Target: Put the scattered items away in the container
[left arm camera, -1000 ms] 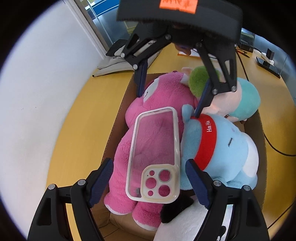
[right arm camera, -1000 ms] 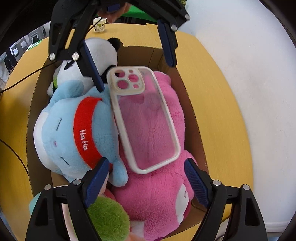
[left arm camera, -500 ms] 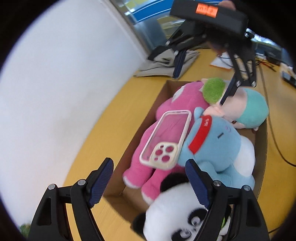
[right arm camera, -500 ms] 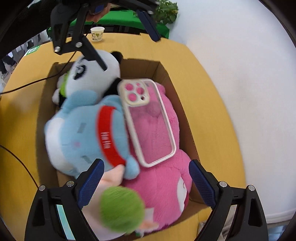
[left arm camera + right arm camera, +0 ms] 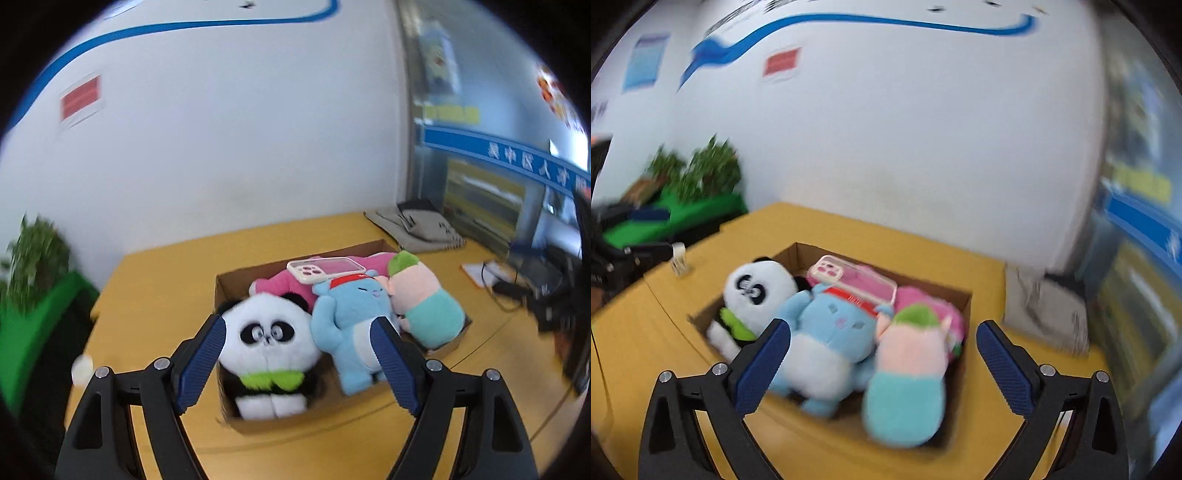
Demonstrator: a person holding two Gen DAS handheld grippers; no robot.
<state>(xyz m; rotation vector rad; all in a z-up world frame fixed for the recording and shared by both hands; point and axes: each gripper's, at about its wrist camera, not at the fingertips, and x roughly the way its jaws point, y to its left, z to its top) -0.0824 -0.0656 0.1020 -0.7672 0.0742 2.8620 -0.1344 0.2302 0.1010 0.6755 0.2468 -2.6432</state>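
Observation:
A cardboard box (image 5: 236,275) (image 5: 964,302) stands on the yellow table and holds plush toys: a panda (image 5: 269,343) (image 5: 759,291), a blue toy with a red collar (image 5: 351,317) (image 5: 831,332), a pink toy (image 5: 273,284) (image 5: 923,295) and a peach and teal toy with a green tuft (image 5: 424,302) (image 5: 908,373). A clear phone case (image 5: 325,269) (image 5: 849,280) lies on top of the pink toy. My left gripper (image 5: 299,365) and right gripper (image 5: 882,365) are both open and empty, held back from the box and above the table.
A white wall rises behind the table. A folded grey cloth (image 5: 417,225) (image 5: 1045,310) lies at the table's far right. A paper cup (image 5: 679,258) (image 5: 83,367) stands left of the box. A green plant (image 5: 33,251) (image 5: 698,170) is at the left. Cables and papers (image 5: 517,277) lie at the right.
Both grippers have pulled up and back from over the box and now look at it from the side. The phone case stays on the pink toy. Both views are motion-blurred.

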